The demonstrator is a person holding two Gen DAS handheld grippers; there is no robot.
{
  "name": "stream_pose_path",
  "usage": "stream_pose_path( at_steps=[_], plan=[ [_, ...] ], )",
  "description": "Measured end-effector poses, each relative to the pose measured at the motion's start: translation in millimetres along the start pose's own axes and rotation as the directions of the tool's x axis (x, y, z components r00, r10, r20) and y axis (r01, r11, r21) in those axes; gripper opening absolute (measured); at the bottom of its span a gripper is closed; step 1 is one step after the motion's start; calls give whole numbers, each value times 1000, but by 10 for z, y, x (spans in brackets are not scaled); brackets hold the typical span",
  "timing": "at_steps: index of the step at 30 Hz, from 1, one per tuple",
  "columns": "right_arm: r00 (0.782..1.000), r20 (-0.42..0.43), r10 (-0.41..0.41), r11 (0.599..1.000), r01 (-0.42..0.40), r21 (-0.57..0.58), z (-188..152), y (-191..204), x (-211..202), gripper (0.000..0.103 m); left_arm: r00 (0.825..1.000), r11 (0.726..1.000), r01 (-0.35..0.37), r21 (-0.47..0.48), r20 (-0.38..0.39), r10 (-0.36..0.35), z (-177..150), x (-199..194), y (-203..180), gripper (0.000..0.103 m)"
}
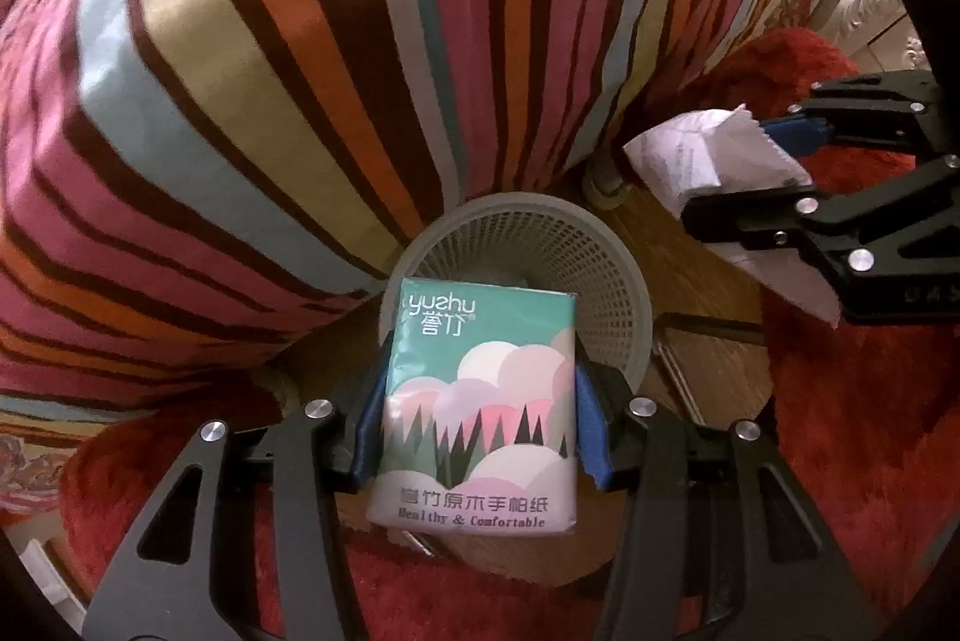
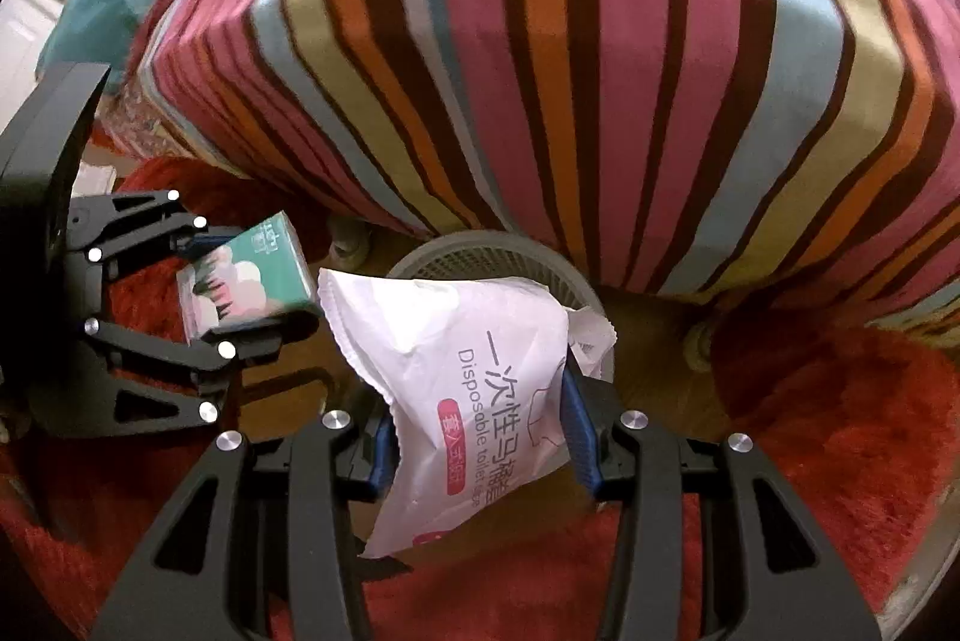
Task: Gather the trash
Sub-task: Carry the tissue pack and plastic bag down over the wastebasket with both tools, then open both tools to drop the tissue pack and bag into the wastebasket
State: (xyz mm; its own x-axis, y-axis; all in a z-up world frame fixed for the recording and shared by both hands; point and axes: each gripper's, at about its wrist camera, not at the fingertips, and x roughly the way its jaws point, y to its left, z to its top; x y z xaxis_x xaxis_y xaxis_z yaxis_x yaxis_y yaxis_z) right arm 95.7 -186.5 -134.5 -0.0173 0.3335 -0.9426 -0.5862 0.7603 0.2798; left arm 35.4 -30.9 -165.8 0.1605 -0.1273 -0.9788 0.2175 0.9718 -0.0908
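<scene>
Left hand-held gripper (image 1: 480, 431) clamping tissue pack (image 1: 477, 407), right hand-held gripper (image 2: 480, 437) pinching toilet-seat-cover packet (image 2: 468, 389); floppy packet risking catching wastebasket (image 1: 606, 245) rim.

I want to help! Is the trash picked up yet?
Picked up, not yet binned. The left gripper holds a green tissue pack, the right gripper a white plastic wrapper, both above the grey mesh basket. Dropping them in is left.
</scene>
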Motion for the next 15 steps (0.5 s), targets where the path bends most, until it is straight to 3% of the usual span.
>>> stream_pose_path(
  at_steps=[7, 15],
  plan=[
    [992, -118, 53, 994, -42, 101, 116, -142, 350, 43, 995, 1000, 29, 0, -98, -29, 129, 348, 21, 50],
    [963, -257, 81, 978, -28, 206, 230, -277, 875, 43, 978, 992, 44, -116, -198, -67, 241, 791, 178, 50]
  ],
)
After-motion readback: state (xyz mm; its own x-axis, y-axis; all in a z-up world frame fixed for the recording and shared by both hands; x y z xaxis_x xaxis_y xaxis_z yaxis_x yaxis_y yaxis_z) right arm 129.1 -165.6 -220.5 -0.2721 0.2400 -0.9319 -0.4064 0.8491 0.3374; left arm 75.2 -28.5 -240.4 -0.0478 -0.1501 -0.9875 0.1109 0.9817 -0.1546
